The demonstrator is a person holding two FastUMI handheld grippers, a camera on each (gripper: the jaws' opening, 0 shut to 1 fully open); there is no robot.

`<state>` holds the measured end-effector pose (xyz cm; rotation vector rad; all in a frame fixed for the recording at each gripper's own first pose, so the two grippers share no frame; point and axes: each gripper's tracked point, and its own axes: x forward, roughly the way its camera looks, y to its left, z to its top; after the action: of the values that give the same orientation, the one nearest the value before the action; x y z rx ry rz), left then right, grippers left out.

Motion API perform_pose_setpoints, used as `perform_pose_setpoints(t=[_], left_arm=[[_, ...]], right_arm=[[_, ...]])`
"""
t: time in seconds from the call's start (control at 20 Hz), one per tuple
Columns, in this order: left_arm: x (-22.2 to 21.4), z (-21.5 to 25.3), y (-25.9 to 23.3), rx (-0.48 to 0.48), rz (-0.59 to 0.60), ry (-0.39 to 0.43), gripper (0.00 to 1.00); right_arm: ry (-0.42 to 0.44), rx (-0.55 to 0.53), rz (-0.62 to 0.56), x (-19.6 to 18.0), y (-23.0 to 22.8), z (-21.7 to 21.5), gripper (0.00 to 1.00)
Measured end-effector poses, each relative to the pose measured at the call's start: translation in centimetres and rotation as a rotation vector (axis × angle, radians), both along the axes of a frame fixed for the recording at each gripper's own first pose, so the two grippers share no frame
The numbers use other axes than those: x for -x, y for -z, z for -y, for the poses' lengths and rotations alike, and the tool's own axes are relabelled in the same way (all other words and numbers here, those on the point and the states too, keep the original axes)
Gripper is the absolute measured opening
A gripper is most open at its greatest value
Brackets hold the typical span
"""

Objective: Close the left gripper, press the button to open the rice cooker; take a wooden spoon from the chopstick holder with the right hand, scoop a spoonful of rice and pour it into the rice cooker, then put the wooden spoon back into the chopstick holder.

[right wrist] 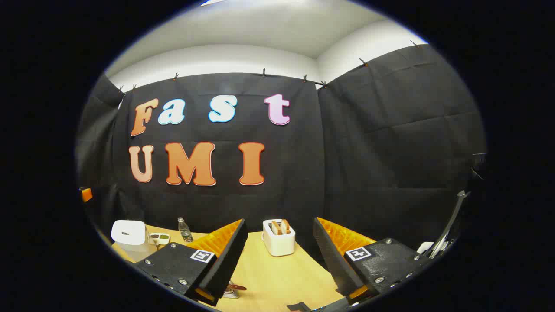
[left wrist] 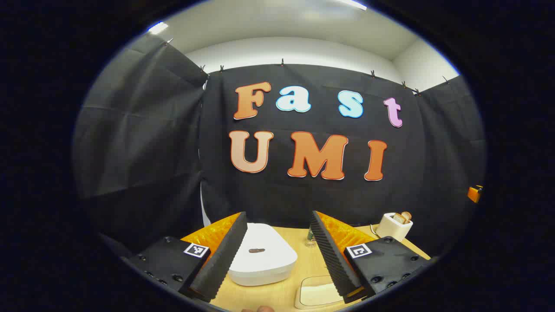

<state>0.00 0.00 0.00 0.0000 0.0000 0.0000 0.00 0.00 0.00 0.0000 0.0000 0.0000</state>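
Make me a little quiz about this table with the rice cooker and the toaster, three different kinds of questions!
1. True or false: the lid of the white rice cooker is shut.
2. What stands in the slots of the toaster? A) toast slices B) a banana C) a fork
3. Fill in: between the rice cooker and the toaster, at the back of the wooden table, stands a small clear ____.

Key
1. True. The left gripper hangs open in front of it, fingers spread wide.
2. A. The right gripper is open too, pointing toward it.
3. bottle
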Motion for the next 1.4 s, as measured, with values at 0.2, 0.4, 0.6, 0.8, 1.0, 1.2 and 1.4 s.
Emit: perform_pose_setpoints(t=[0.2, 0.4, 0.6, 0.8, 1.0, 1.2, 1.4], left_arm=[[0.5, -4.1, -1.4, -0.016, 0.017, -0.060, 1.00], [0.7, -5.9, -1.0, -0.003, 0.005, -0.088, 1.00], [0.3, -5.9, -1.4, -0.001, 0.020, -0.091, 0.99], [-0.6, -4.9, -1.7, 0.009, 0.029, -0.067, 0.99], [-1.1, -4.6, -1.8, -0.004, 0.030, -0.066, 0.99], [-1.5, -4.8, -1.6, -0.018, 0.015, -0.079, 0.79], [-2.1, -6.0, -1.5, -0.029, 0.018, -0.132, 0.39]], right_arm=[[-0.029, 0.015, 0.004, -0.5, 0.2, -3.6, 0.94], [-0.070, 0.011, -0.007, -0.5, 0.5, -6.3, 0.94], [-0.075, 0.013, -0.004, -0.8, 0.0, -6.5, 0.94], [-0.074, 0.015, -0.008, -1.1, -0.1, -6.4, 0.99], [-0.070, 0.026, -0.022, -1.3, 0.3, -6.4, 0.94], [-0.069, 0.030, -0.023, -1.4, 0.3, -6.4, 0.95], [-0.062, 0.040, -0.024, -1.5, 0.3, -6.3, 0.95]])
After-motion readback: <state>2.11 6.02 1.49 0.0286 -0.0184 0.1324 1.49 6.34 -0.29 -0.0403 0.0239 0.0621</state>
